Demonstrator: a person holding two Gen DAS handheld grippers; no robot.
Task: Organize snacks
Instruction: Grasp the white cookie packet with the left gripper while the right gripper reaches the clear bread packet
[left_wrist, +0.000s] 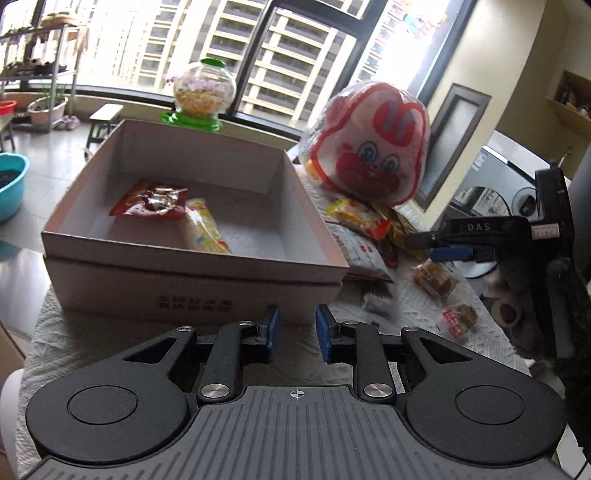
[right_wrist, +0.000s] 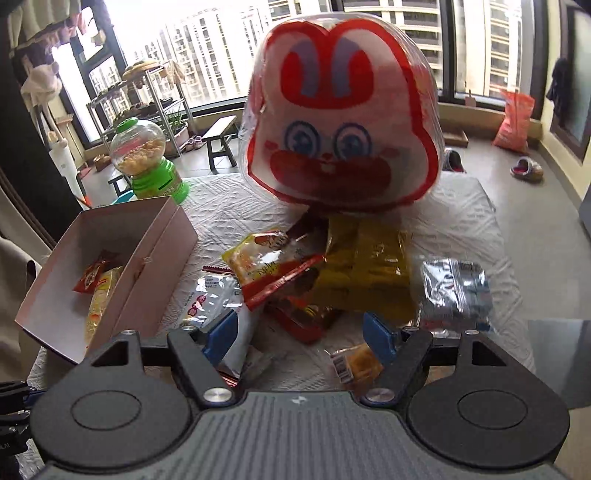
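An open cardboard box (left_wrist: 177, 243) stands on the table and holds a red snack packet (left_wrist: 147, 201) and a yellow packet (left_wrist: 203, 230); the box (right_wrist: 147, 254) also shows at the left of the right wrist view. My left gripper (left_wrist: 296, 325) is open and empty, just in front of the box's near wall. My right gripper (right_wrist: 301, 334) is open wide and empty, low over a pile of snack packets (right_wrist: 295, 269) with a yellow bag (right_wrist: 365, 273) and a silver packet (right_wrist: 456, 291). It shows from the side in the left wrist view (left_wrist: 443, 245).
A big rabbit-face snack bag (right_wrist: 343, 118) stands behind the pile. A green candy dispenser (right_wrist: 147, 158) stands at the table's far corner. Small wrapped cakes (left_wrist: 434, 280) lie on the white cloth (left_wrist: 417, 314) at the right. Windows lie beyond.
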